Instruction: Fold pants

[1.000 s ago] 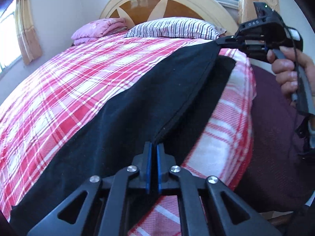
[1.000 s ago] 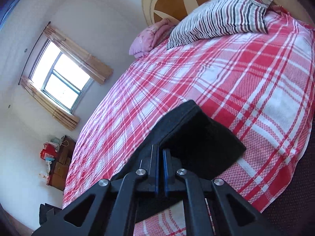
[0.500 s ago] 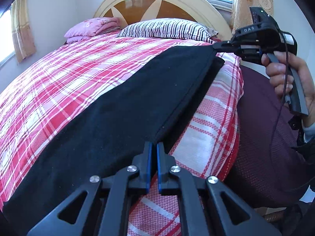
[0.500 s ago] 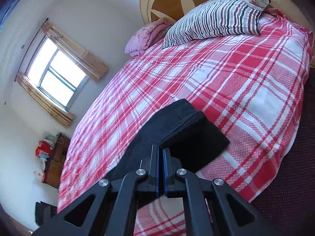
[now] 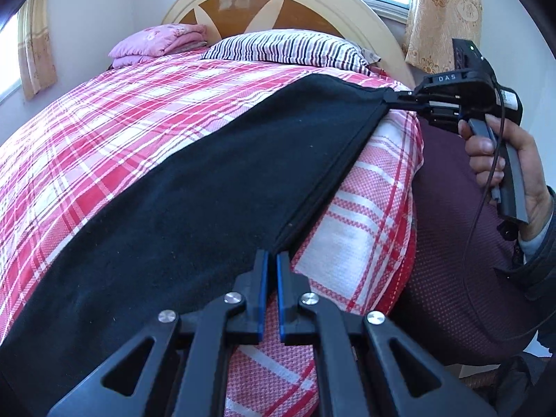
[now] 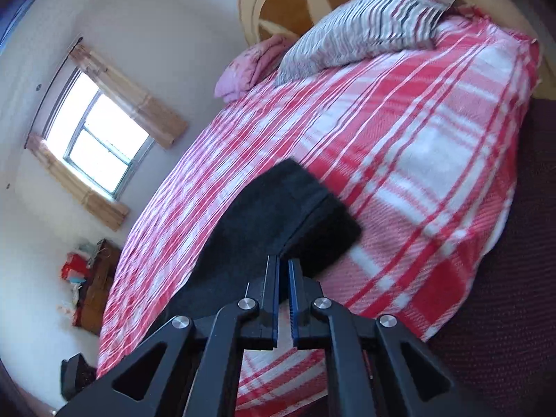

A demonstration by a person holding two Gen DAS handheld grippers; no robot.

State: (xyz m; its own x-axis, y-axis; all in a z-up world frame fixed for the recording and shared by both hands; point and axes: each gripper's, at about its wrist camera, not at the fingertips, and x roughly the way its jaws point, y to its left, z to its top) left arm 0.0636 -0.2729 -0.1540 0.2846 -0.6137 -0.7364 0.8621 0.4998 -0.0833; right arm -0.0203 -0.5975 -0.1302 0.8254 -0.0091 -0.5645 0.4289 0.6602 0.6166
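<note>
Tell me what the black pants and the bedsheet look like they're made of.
Pants: looks like soft, matte fleece or brushed knit; the surface is fuzzy, shows no sheen and carries specks of lint. Bedsheet: seems a woven cotton-type cloth in red, pink and white plaid; a coarse weave texture shows up close.

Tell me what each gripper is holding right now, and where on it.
Both hold the black pants. The left gripper is shut on the near end of their right-hand edge; the right gripper is shut on the far corner of that same edge.

Home bedroom: bed (image 5: 104,132) w/ headboard (image 5: 278,3), pillow (image 5: 288,48), curtained window (image 6: 100,139).
</note>
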